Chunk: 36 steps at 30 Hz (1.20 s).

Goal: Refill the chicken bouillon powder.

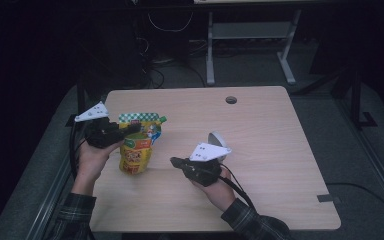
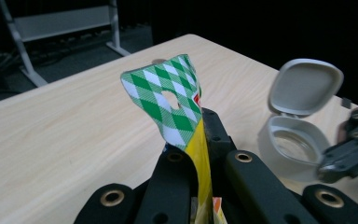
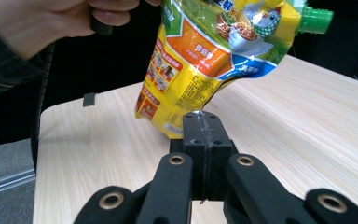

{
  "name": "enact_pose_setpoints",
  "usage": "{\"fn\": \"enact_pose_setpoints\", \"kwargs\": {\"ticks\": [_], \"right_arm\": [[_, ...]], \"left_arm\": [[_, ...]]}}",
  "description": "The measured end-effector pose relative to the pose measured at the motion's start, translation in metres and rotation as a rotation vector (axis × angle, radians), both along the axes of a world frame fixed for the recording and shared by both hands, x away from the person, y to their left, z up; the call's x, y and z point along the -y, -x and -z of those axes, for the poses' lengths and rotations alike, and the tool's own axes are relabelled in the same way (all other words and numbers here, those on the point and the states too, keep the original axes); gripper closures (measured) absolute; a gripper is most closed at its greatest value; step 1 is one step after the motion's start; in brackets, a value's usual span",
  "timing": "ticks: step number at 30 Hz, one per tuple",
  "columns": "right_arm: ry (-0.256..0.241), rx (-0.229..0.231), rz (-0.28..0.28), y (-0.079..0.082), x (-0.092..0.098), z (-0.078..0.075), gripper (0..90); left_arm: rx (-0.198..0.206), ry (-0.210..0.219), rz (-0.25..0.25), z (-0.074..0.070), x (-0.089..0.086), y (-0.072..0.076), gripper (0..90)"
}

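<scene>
A yellow and orange snack pouch (image 1: 136, 147) with a green checked top edge (image 2: 168, 100) and a green screw cap (image 3: 314, 19) hangs over the table's left side. My left gripper (image 1: 134, 129) is shut on that top edge (image 2: 200, 135) and holds the pouch up. Its lower corner is close to the tabletop; I cannot tell whether it touches. My right gripper (image 1: 174, 161) is near the table's middle, pointing left at the pouch. Its jaws (image 3: 204, 126) are shut with nothing between them, just short of the pouch's bottom (image 3: 205, 60).
A small white container (image 2: 298, 116) stands open with its hinged lid up, just behind my right gripper (image 2: 349, 154), and also shows in the high view (image 1: 214, 137). The wooden table (image 1: 260, 130) has a cable hole (image 1: 231, 100) at the back. A metal table frame (image 1: 250, 35) stands beyond.
</scene>
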State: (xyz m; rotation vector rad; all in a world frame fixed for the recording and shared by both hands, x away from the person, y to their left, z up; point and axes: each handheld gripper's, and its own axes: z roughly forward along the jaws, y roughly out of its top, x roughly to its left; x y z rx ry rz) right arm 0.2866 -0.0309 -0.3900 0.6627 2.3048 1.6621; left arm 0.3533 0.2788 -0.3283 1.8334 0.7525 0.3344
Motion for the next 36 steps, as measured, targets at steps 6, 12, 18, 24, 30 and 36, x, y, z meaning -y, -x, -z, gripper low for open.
{"fn": "enact_pose_setpoints", "kwargs": {"ticks": [6,12,18,24,30,36], "right_arm": [[-0.006,-0.004,-0.008,0.002,0.021,-0.002,89.5],[-0.018,0.004,0.012,0.006,0.046,-0.004,88.8],[-0.016,-0.010,0.024,0.007,0.065,0.000,89.7],[-0.019,-0.029,0.027,0.008,0.076,0.004,89.7],[-0.018,-0.042,0.033,0.012,0.085,0.007,89.7],[-0.022,-0.039,0.034,0.014,0.091,0.007,89.7]], "left_arm": [[0.024,0.014,-0.014,0.020,0.004,-0.006,90.0],[0.042,0.041,-0.036,0.029,-0.002,-0.006,90.0],[0.049,0.057,-0.044,0.034,-0.015,0.005,90.0],[0.066,0.043,-0.063,0.039,-0.028,0.018,90.0],[0.125,0.002,-0.110,0.044,-0.034,0.032,90.0],[0.129,0.029,-0.138,0.048,-0.045,0.039,89.6]]}}
